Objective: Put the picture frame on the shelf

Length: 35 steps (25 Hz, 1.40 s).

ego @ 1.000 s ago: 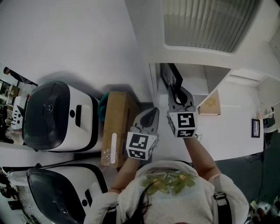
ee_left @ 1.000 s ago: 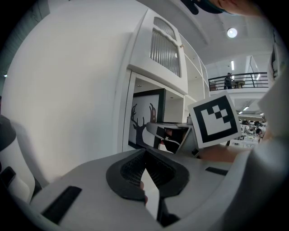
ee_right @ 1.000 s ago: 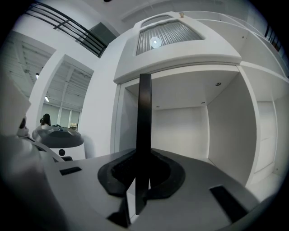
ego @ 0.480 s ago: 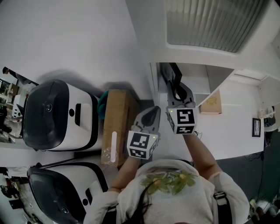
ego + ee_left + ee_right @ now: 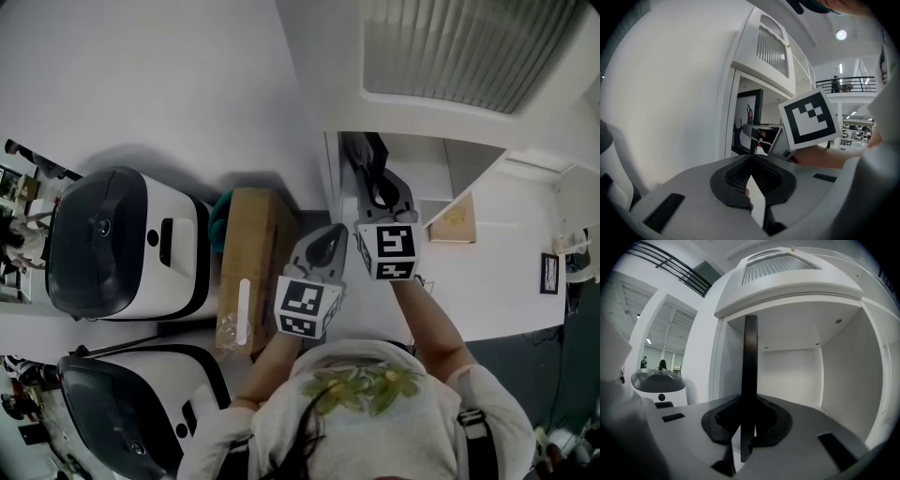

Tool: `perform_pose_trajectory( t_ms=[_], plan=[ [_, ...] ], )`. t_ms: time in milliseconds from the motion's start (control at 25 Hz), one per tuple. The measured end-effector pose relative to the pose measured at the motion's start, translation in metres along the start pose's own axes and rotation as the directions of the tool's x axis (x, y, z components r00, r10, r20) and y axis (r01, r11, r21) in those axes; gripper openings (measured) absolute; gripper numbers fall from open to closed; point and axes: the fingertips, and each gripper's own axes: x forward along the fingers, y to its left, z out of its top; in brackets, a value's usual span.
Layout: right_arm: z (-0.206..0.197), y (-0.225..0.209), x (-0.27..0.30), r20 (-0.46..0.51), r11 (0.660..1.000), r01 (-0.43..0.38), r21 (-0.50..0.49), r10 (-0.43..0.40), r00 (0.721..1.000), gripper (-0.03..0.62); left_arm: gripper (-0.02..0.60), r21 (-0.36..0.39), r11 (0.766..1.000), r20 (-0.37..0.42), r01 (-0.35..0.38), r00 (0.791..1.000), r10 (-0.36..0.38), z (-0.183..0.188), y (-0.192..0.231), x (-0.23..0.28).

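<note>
Our right claw (image 5: 748, 420) grips the picture frame (image 5: 750, 357) edge-on, so it shows only as a dark upright strip (its lower end hidden in the jaws) at the opening of the white shelf (image 5: 843, 380). Our left claw (image 5: 751, 172), pressed together, holds nothing.

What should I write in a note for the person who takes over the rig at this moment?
Left gripper: jaws together, nothing in them, outside the shelf beside the right one.
Right gripper: shut on the picture frame, which stands upright, edge-on to that gripper's camera.
Where: the frame is at the open front of the white shelf compartment, near its left wall. Whether it touches the shelf board cannot be seen.
Done: frame picked up and brought to the shelf.
Left: set it down inside, probably upright, then open the right jaws and pull back.
</note>
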Motion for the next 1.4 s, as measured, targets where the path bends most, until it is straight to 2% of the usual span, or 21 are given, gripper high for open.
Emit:
perform_pose_trajectory(
  t_ms=[480, 720, 760, 840, 880, 1040, 1400],
  plan=[
    [0.001, -0.002, 0.008, 0.007, 1.000, -0.003, -0.009, 0.003, 1.000, 0.037, 0.028, 0.005, 1.000, -0.007, -0.004, 1.000, 0.004, -0.002, -0.001, 0.000],
    [0.003, 0.002, 0.007, 0.015, 0.999, -0.041, -0.016, 0.041, 0.999, 0.038, 0.028, 0.008, 1.000, -0.008, -0.011, 1.000, 0.011, -0.003, -0.001, -0.001],
    [0.003, 0.003, 0.006, 0.019, 0.999, -0.046, -0.010, 0.046, 0.999, 0.047, 0.028, 0.009, 1.000, -0.008, -0.012, 1.000, 0.012, -0.003, -0.001, -0.002],
    [0.002, 0.004, 0.005, 0.022, 0.998, -0.055, -0.004, 0.055, 0.998, 0.120, 0.028, 0.010, 1.000, -0.007, -0.015, 1.000, 0.015, -0.004, -0.001, -0.003],
    [0.002, 0.005, 0.004, 0.021, 0.998, -0.059, -0.003, 0.059, 0.998, 0.127, 0.028, 0.010, 1.000, -0.006, -0.017, 1.000, 0.017, -0.004, -0.001, -0.004],
    [0.002, 0.007, -0.001, 0.018, 0.998, -0.062, -0.007, 0.062, 0.998, 0.137, 0.028, 0.009, 1.000, -0.004, -0.021, 1.000, 0.021, -0.005, -0.002, -0.007],
    [0.002, 0.000, -0.031, 0.036, 1.000, -0.010, -0.002, 0.010, 0.999, 0.143, 0.028, 0.017, 1.000, 0.011, -0.022, 1.000, 0.022, -0.002, -0.009, -0.019]
  ],
)
